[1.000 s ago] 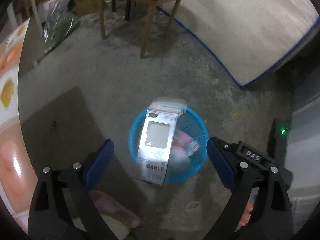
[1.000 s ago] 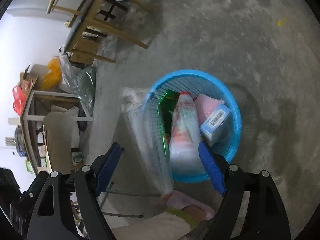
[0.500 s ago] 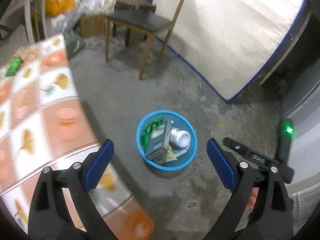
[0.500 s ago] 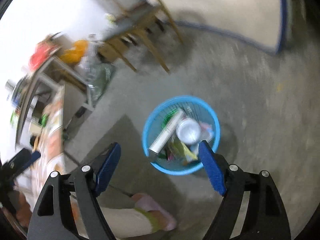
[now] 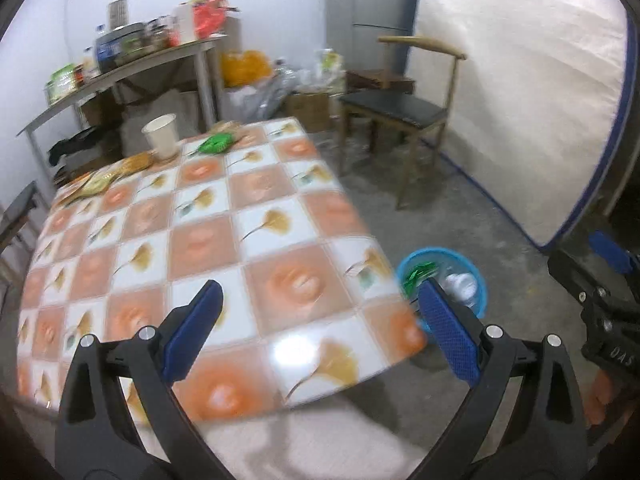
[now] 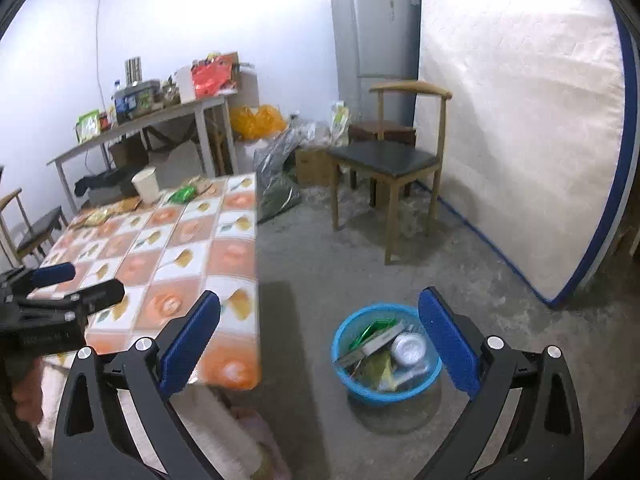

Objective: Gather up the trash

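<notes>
A blue trash basket (image 6: 348, 384) stands on the floor beside the table, with a box, a bottle and wrappers in it; it also shows in the left wrist view (image 5: 478, 280). My left gripper (image 5: 318, 330) is open and empty above the near end of the tiled table (image 5: 200, 240). My right gripper (image 6: 320, 338) is open and empty, above the floor between table and basket. At the table's far end stand a paper cup (image 5: 161, 136), a green wrapper (image 5: 216, 144) and yellow-brown wrappers (image 5: 100, 180). The cup (image 6: 146, 186) and green wrapper (image 6: 182, 194) show in the right view too.
A wooden chair (image 6: 392, 160) with a black seat stands by a white mattress (image 6: 520, 128) leaning on the wall. A fridge (image 6: 372, 40), bags and a cluttered side table (image 6: 140, 120) line the back. Another chair (image 6: 36, 228) is at the far left.
Both grippers have lifted and tilted up from looking down into the basket to facing the table and room. The box dropped by the left gripper now lies in the basket.
</notes>
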Demonstrator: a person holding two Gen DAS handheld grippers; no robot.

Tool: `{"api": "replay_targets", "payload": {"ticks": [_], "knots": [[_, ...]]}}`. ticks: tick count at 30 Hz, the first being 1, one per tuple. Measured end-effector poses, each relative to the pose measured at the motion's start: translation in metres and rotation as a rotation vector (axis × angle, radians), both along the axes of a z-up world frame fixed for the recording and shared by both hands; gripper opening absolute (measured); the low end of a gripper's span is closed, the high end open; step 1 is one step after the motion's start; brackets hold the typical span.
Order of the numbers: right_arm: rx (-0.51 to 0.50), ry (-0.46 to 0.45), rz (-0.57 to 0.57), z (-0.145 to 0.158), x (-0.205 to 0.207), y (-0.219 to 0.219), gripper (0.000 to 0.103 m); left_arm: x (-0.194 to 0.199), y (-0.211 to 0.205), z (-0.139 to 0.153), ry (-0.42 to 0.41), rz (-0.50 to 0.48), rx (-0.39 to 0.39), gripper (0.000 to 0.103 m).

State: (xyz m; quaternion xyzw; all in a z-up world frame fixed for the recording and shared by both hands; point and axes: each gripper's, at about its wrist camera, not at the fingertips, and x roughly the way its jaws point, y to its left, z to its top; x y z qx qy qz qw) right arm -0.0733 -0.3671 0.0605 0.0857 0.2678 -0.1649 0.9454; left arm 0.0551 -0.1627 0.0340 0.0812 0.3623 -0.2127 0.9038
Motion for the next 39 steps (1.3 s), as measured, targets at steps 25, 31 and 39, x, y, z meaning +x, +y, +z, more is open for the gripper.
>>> {"api": "replay_targets", "payload": {"ticks": [25, 31, 39], "knots": [[-0.022, 0.268, -0.037, -0.046, 0.002, 0.066, 0.096, -0.013, 0.076, -0.033, 0.072, 0.347, 0.092, 0.094], [-0.044, 0.272, -0.031, -0.046, 0.004, 0.067, 0.096, -0.014, 0.075, -0.03, 0.046, 0.346, 0.107, 0.094], [-0.042, 0.272, -0.043, -0.046, 0.004, 0.063, 0.096, -0.015, 0.07, -0.027, 0.048, 0.337, 0.111, 0.094]]}}
